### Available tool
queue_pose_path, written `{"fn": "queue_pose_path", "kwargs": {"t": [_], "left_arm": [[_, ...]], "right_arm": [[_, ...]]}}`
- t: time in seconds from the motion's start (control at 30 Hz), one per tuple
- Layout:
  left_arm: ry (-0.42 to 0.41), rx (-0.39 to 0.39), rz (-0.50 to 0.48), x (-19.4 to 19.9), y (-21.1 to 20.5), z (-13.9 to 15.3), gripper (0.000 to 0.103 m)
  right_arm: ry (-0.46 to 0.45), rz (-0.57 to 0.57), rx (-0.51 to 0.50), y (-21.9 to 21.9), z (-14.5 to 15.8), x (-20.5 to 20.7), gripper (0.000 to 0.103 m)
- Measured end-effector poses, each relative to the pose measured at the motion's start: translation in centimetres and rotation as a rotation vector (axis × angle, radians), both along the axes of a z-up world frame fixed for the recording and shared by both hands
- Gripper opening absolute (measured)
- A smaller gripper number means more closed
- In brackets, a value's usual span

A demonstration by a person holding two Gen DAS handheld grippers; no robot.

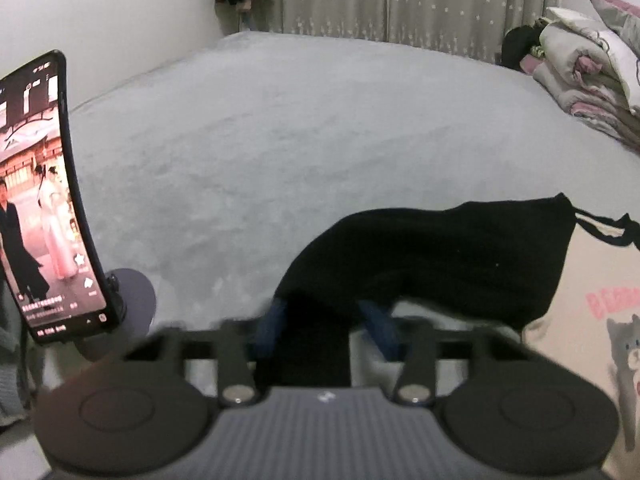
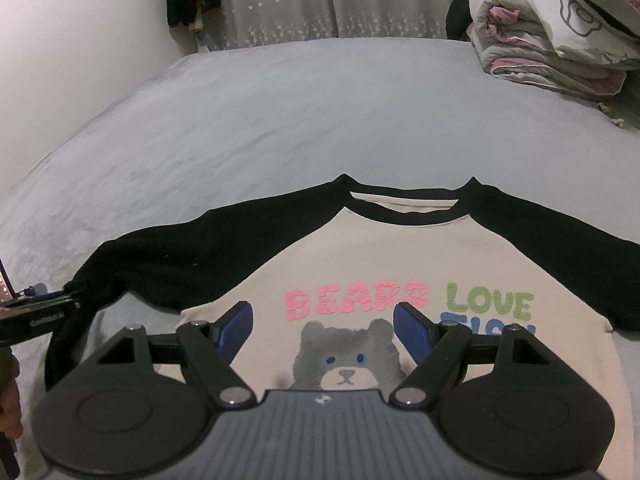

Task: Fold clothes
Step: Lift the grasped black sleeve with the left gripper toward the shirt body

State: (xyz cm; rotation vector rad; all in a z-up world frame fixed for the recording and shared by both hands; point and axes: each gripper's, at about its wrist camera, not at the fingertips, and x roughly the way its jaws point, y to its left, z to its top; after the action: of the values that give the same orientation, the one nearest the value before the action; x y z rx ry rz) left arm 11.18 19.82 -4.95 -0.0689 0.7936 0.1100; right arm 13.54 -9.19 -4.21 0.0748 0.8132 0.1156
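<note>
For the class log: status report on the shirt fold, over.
Left gripper pinching black sleeve. Right gripper open over shirt. Phone beside sleeve.

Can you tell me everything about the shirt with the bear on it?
The cream raglan shirt with black sleeves and black neckband lies front up on the grey bed cover. It looks like soft cotton. Its chest shows a grey bear face with blue eyes under puffy pink "BEARS" and green "LOVE". The left tongs pinch the cuff end of one black sleeve, which bunches there. The right tongs stand open over the bear print.
</note>
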Motion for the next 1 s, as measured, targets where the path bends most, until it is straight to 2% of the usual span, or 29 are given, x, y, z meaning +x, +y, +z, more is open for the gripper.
{"fn": "queue_pose_path", "kwargs": {"t": [0.03, 0.13, 0.33, 0.37, 0.4, 0.47, 0.5, 0.53, 0.57, 0.63, 0.77, 0.83, 0.97, 1.0], "left_arm": [[-0.013, -0.018, -0.013, -0.1, 0.0, 0.1, 0.008], [-0.095, -0.16, -0.118, -1.0, 0.0, 1.2, 0.004], [-0.122, -0.312, -0.409, -2.4, -2.4, 1.6, 0.005], [-0.121, -0.28, -0.426, -2.7, -3.0, 1.6, 0.007], [-0.123, -0.244, -0.422, -3.0, -3.3, 1.5, 0.011], [-0.122, -0.205, -0.384, -3.2, -2.9, 1.6, 0.028], [-0.122, -0.186, -0.364, -3.3, -2.7, 1.6, 0.045], [-0.128, -0.174, -0.329, -3.6, -2.4, 1.7, 0.054], [-0.135, -0.16, -0.293, -3.7, -2.0, 1.8, 0.056], [-0.139, -0.131, -0.23, -3.5, -0.9, 1.9, 0.073], [-0.115, -0.059, -0.138, -2.8, 1.5, 1.7, 0.076], [-0.091, -0.055, -0.103, -2.9, 2.8, 1.5, 0.076], [-0.036, -0.121, -0.036, -2.8, 5.5, 0.8, 0.076], [-0.033, -0.144, -0.031, -2.8, 6.0, 0.6, 0.073]], "right_arm": [[0.002, 0.001, 0.005, 0.0, 0.0, 0.0, 0.078], [0.005, 0.005, 0.023, 0.0, -0.1, 0.1, 0.078], [0.007, 0.03, 0.079, -0.1, 0.0, 0.0, 0.078], [0.01, 0.03, 0.082, 0.0, -0.1, 0.0, 0.078], [0.013, 0.029, 0.086, 0.0, -0.1, 0.1, 0.078], [0.018, 0.029, 0.087, 0.1, -0.2, 0.1, 0.078], [0.018, 0.029, 0.086, 0.1, -0.2, 0.1, 0.078], [0.018, 0.03, 0.085, 0.1, -0.2, 0.1, 0.078], [0.017, 0.031, 0.085, 0.1, -0.2, 0.1, 0.078], [0.019, 0.034, 0.087, 0.1, -0.2, 0.1, 0.078], [0.034, 0.041, 0.111, 0.1, -0.4, 0.2, 0.078], [0.043, 0.051, 0.134, 0.2, -0.6, 0.3, 0.078], [0.072, 0.1, 0.229, 0.7, -0.9, 0.3, 0.078], [0.083, 0.117, 0.258, 0.9, -1.0, 0.2, 0.078]]}}
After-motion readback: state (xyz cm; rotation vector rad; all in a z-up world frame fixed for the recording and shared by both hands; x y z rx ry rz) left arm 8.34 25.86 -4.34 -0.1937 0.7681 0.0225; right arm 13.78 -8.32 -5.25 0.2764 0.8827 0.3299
